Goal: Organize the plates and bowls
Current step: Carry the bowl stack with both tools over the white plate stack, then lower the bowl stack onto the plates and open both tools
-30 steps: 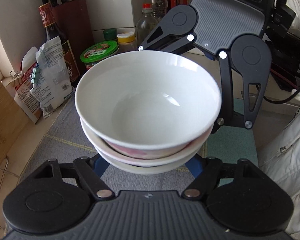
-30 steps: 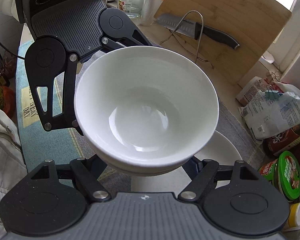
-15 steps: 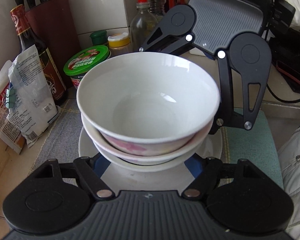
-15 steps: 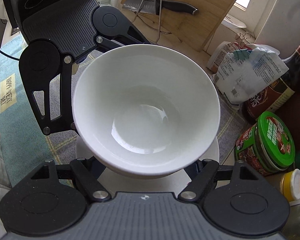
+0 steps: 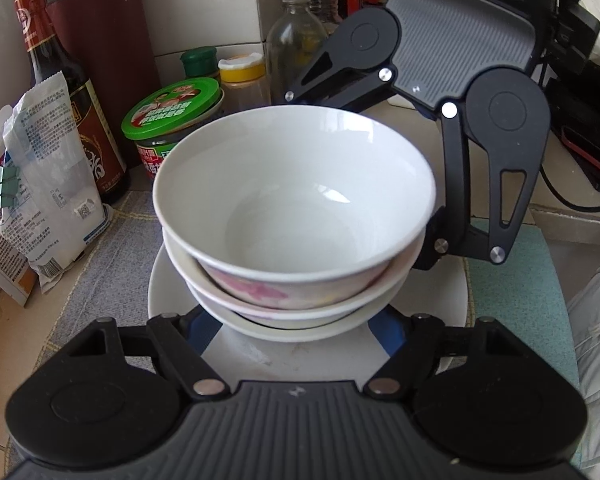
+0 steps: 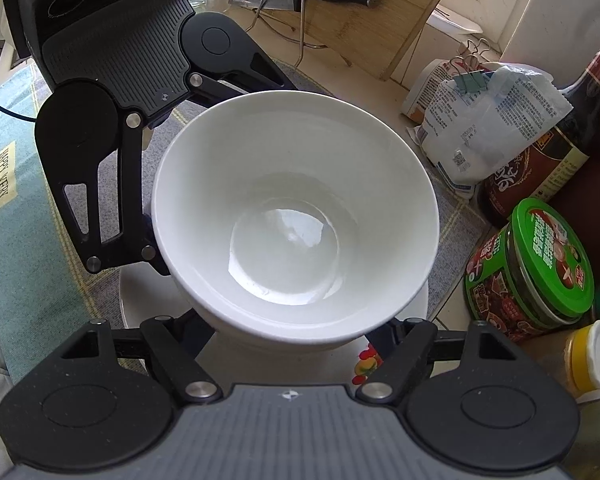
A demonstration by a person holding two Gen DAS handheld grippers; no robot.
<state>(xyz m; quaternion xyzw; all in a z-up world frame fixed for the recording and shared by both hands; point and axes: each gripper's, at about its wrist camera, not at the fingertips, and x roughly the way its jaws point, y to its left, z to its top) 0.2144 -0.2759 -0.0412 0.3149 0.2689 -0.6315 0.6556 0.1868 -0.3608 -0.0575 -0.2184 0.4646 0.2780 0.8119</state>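
Note:
A stack of white bowls (image 5: 296, 216), the top one with a pink flower print, is held from two sides. My left gripper (image 5: 296, 320) and my right gripper (image 6: 292, 328) each clasp the stack's base, facing each other; the fingertips are hidden under the bowls. The stack (image 6: 296, 224) hangs just over a white plate (image 5: 440, 300), which lies on a grey placemat (image 5: 112, 248). The plate (image 6: 140, 292) shows in the right wrist view too. Whether the stack touches the plate is hidden.
Behind the plate stand a green-lidded jar (image 5: 172, 120), a yellow-capped jar (image 5: 242, 76), a soy sauce bottle (image 5: 60, 92), a knife block (image 5: 100, 40) and clipped bags (image 5: 40, 184). A cutting board (image 6: 360, 12) with a knife leans at the far side. A teal mat (image 6: 16, 208) lies beside.
Both grippers carried the bowl stack toward the jars and down, from over the bare mat to right above the white plate.

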